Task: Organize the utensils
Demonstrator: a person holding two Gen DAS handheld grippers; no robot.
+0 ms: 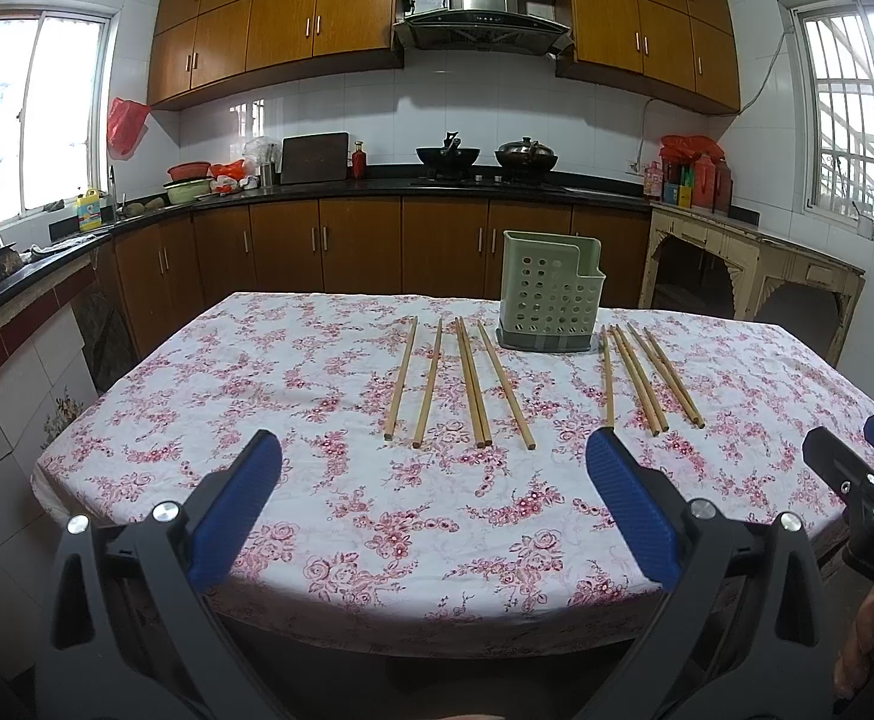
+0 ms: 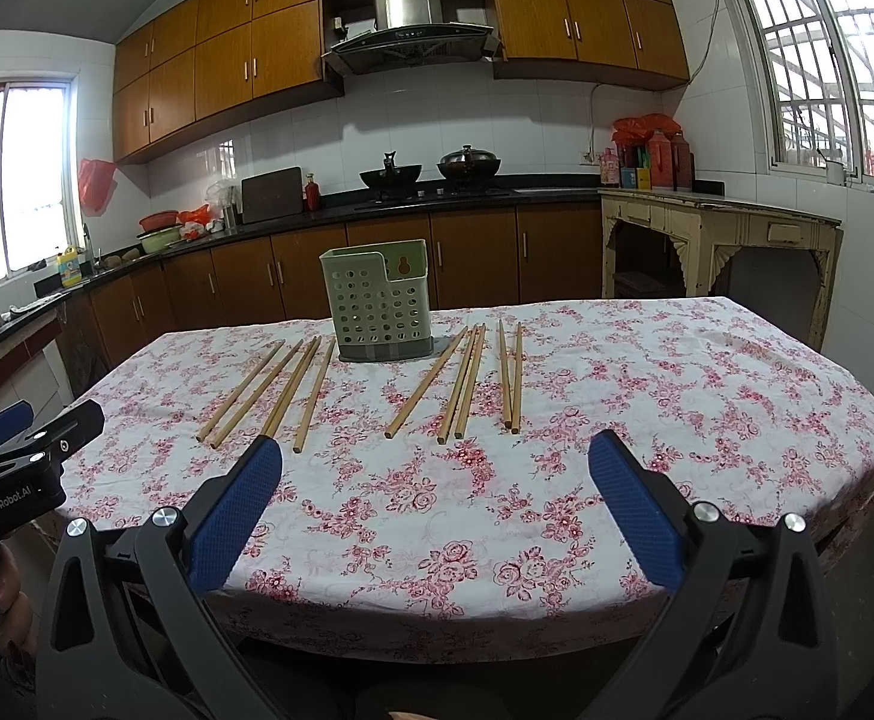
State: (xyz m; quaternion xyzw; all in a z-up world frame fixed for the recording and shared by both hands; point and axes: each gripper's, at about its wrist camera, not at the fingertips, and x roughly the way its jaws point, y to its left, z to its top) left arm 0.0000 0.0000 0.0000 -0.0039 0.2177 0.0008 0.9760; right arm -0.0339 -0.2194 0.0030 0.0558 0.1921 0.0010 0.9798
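Several wooden chopsticks lie on the floral tablecloth (image 1: 329,516) in two groups, a left group (image 1: 466,384) (image 2: 275,387) and a right group (image 1: 646,375) (image 2: 466,381). A green perforated utensil holder (image 1: 547,300) (image 2: 377,300) stands upright behind and between them. My left gripper (image 1: 437,468) is open and empty, held above the near table edge, short of the chopsticks. My right gripper (image 2: 437,468) is open and empty too, also near the front edge. Each gripper shows at the edge of the other's view: the right gripper in the left wrist view (image 1: 850,456), the left gripper in the right wrist view (image 2: 35,420).
The table stands in a kitchen. Behind it runs a black counter (image 1: 377,186) with woks, bowls and bottles over brown cabinets. A worn cream side table (image 2: 718,222) stands at the right. Windows are on both sides.
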